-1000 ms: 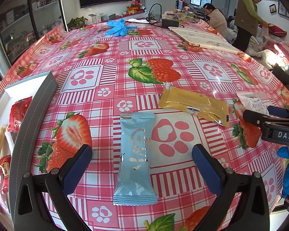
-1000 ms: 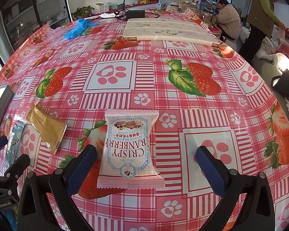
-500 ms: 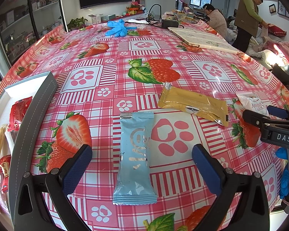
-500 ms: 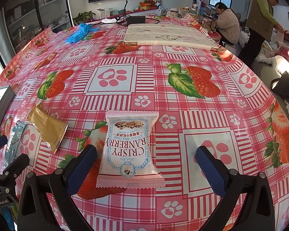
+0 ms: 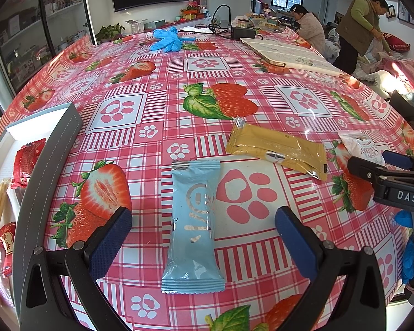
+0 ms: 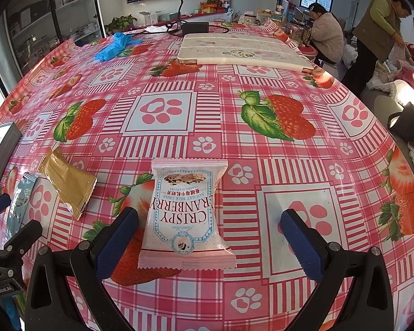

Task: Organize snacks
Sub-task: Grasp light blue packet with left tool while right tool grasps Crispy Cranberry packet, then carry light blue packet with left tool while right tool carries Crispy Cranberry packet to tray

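I have both tongs wide open and neither one holds anything. My left gripper [image 5: 202,238] stands over the blue snack bar [image 5: 193,227], which lies flat on the tablecloth [image 5: 157,104] between the two blue pads, not touching them. Just beyond it lies the gold packet [image 5: 276,149], a little to the right. At the left edge I see the grey box [image 5: 44,171] with red packets [image 5: 27,157] inside. My right gripper [image 6: 208,241] stands over the cranberry packet [image 6: 183,215]; its left pad [image 6: 117,241] is just beside the packet's edge, and the right pad is well apart. Far back lie blue gloves [image 6: 113,47].
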Available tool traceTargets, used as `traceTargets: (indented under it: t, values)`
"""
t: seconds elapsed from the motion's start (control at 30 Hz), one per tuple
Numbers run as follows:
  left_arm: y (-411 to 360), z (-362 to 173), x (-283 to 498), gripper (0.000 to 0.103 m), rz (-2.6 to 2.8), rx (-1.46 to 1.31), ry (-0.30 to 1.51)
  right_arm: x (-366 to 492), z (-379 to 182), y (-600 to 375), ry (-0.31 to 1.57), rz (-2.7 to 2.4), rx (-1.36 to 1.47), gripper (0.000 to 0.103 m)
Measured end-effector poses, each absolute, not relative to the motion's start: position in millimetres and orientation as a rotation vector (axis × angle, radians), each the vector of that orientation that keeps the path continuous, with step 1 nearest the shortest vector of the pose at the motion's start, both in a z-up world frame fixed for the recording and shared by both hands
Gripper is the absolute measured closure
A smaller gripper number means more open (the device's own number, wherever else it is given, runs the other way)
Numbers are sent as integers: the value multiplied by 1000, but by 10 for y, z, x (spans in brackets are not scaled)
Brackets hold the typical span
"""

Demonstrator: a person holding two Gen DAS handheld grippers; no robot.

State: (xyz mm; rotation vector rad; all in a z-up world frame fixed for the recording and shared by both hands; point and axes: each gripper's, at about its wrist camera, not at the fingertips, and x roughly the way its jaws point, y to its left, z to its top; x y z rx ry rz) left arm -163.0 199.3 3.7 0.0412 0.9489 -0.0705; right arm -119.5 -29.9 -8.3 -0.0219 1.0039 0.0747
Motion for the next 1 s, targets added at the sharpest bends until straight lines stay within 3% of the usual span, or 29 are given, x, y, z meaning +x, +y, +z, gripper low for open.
traceTargets:
  t: [0.2, 0.3, 0.37, 0.4, 0.43, 0.47, 0.5, 0.7, 1.0]
  values:
    - [1961, 65, -1490, 1, -56, 36, 1071, -981, -55, -282, 1153, 72, -24, 0]
    - [1944, 80, -1474, 7, -48, 31, 1113, -918, -55, -255, 1194, 83, -38, 2]
    - [1899, 116, -1495, 24, -61, 38, 1121, -910, -27, -234, 1202, 98, -44, 10]
    - [1863, 140, -1519, 31, -73, 44, 1121, -917, 1, -213, 1200, 109, -52, 22]
    - [1826, 159, -1535, 47, -82, 53, 1121, -928, 29, -194, 1195, 120, -57, 31]
    - [1785, 181, -1554, 76, -101, 55, 1119, -943, 65, -174, 1190, 133, -59, 55]
    - [1753, 195, -1573, 78, -115, 62, 1120, -956, 79, -161, 1193, 134, -58, 63]
    - [1847, 235, -1765, 78, -167, -49, 1166, -1241, 92, -345, 1184, 250, 161, 63]
    - [2010, 725, -2006, 78, -202, -75, 1110, -1624, 223, -422, 1141, 307, 200, 63]
